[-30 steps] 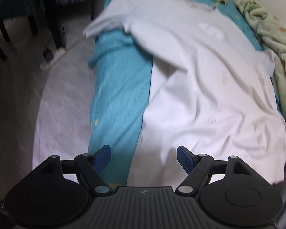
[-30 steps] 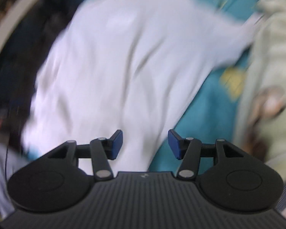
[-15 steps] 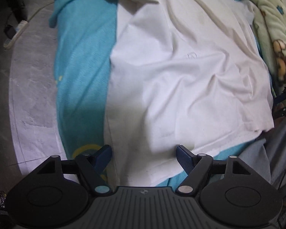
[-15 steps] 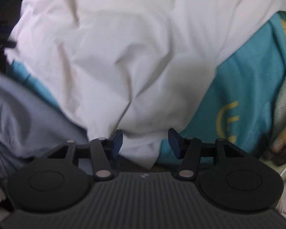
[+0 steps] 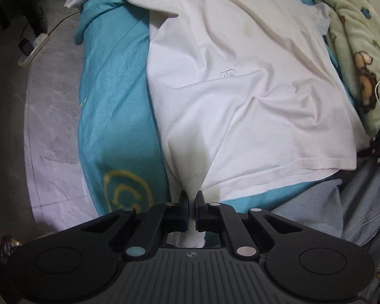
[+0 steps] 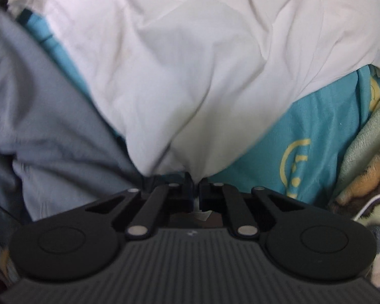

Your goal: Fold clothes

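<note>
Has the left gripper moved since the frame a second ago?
Yes. The left gripper has come forward and down to the white shirt's near hem beside the yellow ring on the teal sheet, and has shut on the fabric.

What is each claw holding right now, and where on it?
Both hold the white T-shirt at its near hem: the left claw pinches the bottom-left corner, the right claw the bottom-right corner.

Each camera sits just behind its hand-held gripper and looks forward and down, very near the bed (image 5: 114, 106). Both views share the white shirt (image 5: 240, 96) ahead of the fingers.
</note>
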{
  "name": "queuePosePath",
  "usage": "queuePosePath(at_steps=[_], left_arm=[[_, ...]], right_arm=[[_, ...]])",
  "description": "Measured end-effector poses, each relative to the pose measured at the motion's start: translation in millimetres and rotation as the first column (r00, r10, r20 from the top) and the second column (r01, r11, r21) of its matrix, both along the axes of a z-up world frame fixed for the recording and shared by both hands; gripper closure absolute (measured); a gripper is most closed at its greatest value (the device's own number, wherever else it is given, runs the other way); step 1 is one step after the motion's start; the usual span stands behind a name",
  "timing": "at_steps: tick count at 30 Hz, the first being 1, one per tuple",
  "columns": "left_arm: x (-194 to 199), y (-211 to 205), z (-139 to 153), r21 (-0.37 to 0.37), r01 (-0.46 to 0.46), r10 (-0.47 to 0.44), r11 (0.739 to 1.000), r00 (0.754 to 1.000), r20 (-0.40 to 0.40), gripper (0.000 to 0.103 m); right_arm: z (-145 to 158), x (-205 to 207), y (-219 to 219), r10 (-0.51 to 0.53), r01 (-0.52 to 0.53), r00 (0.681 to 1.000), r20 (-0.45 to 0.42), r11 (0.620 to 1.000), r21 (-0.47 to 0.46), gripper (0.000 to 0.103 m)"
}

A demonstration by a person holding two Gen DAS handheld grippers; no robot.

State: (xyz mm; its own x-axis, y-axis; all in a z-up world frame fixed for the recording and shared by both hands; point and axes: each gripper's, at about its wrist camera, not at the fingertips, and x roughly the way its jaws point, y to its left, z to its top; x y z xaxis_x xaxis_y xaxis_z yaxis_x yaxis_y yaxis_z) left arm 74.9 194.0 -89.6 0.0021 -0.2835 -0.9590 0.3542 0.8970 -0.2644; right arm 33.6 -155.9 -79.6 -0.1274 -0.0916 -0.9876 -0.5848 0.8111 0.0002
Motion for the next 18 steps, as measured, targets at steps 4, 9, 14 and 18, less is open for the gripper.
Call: queuePosePath(at_steps=[4,9,14,18], left_arm=[[-11.1,-6.6,7.1,0.051,-0.030,0.030,0.998,1.000,0.005,0.100],[-17.5,-10.9,19.0,0.034,-0.086,0.083,0.996,0.994,0.075,0.097],[-17.3,-28.9,38.4,0.014,-0.143,0.139,0.990,0.974,0.179,0.069],[-16.9,-46.6,70.1,-0.013,-0.167,0.164,0.986,0.941,0.295,0.047]], right_arm=[[12.9,-13.6,-6.8,-0.014,0.013,0.998,0.060,1.000,0.022,0.097],[34.6,-14.8,-27.9,-0.130,0.116,0.977,0.169,0.989,0.090,0.094],[57.7,-3.5,-55.5,-0.298,0.243,0.909,0.291,0.947,0.209,0.064],[74.7,6.0,-75.8,-0.431,0.326,0.825,0.367,0.892,0.314,0.051]])
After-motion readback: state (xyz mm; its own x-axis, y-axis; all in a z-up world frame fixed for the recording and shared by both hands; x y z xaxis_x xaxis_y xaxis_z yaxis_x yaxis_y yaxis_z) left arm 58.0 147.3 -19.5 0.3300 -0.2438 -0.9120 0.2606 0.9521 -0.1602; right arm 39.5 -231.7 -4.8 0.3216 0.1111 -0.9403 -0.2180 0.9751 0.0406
